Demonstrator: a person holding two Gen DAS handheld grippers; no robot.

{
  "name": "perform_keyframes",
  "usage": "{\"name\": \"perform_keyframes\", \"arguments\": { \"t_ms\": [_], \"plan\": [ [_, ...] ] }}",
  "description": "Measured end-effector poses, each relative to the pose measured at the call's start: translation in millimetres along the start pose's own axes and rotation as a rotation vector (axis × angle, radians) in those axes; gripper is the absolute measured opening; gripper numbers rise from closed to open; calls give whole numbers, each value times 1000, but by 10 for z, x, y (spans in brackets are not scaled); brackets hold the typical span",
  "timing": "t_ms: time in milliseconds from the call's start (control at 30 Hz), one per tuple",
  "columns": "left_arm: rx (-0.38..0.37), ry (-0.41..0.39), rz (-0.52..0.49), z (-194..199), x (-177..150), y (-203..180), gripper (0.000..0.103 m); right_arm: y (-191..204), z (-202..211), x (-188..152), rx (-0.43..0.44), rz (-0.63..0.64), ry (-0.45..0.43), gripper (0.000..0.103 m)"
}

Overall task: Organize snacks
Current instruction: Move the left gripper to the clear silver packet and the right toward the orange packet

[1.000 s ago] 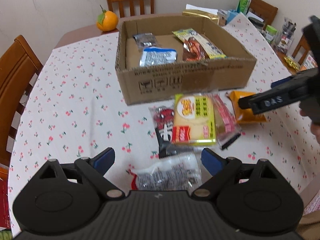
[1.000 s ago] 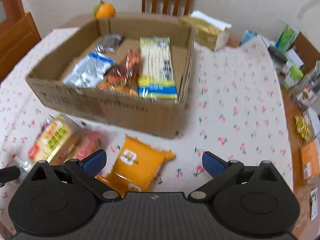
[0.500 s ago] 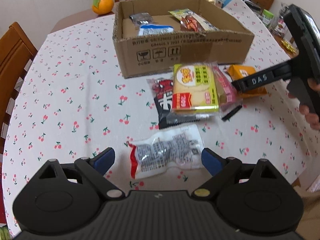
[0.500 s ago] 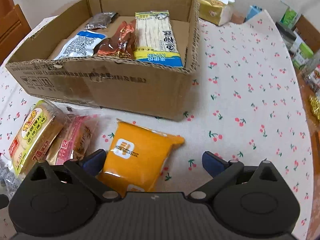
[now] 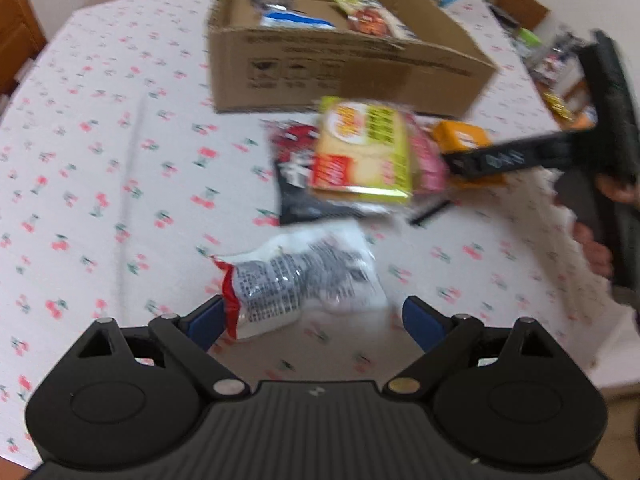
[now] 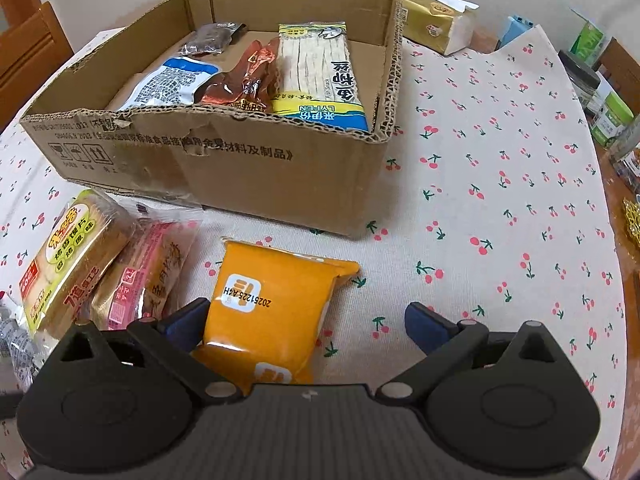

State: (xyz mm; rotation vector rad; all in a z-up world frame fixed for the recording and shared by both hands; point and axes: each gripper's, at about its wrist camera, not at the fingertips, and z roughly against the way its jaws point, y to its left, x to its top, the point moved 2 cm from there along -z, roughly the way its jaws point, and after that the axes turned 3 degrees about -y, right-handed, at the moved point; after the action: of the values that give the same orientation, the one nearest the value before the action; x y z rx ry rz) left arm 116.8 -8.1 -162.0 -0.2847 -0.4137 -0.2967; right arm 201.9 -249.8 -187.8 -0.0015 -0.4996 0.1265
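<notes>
Right wrist view: the right hand-held gripper [image 6: 304,316] is spread wide, the orange snack pack [image 6: 268,304] lying on the worktop [image 6: 500,168] between its fingers, nearer the left one, long axis running away toward the cardboard box [image 6: 224,160]. The pink pack [image 6: 148,276] lies just beside it. The left hand-held gripper [image 5: 316,312], also spread, faces the clear grey-printed pouch [image 5: 304,276], crosswise and nearer its left finger.
</notes>
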Motion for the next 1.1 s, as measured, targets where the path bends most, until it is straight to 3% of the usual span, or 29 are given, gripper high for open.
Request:
{"name": "perform_keyframes", "arguments": {
  "t_ms": [67,167,367,467,533,733,867,967,1100],
  "plan": [
    [-8,6,-22,42,-45,-45,93,1,-1,2,1,1,1,103],
    [36,-17,-62,130,-22,-81,93,3,0,2,3,5,-1,103],
    [51,-67,-133,-14,278,-22,93,-4,2,-6,11,16,-7,103],
    [32,-30,-150,-183,345,-14,93,-11,7,-6,18,25,-1,103],
    [-18,3,-152,-224,316,-14,93,-19,11,-5,23,33,4,103],
    [-87,80,-191,-136,108,-173,93,-40,24,-28,30,44,-3,103],
    [-52,75,-244,-132,20,-314,93,-46,21,-27,34,49,-3,103],
    [21,41,-291,-164,1,-352,90,-48,25,-35,38,57,-8,103],
    [55,5,-350,-170,6,-383,69,-67,40,-62,49,75,-11,103]
  ]
}}
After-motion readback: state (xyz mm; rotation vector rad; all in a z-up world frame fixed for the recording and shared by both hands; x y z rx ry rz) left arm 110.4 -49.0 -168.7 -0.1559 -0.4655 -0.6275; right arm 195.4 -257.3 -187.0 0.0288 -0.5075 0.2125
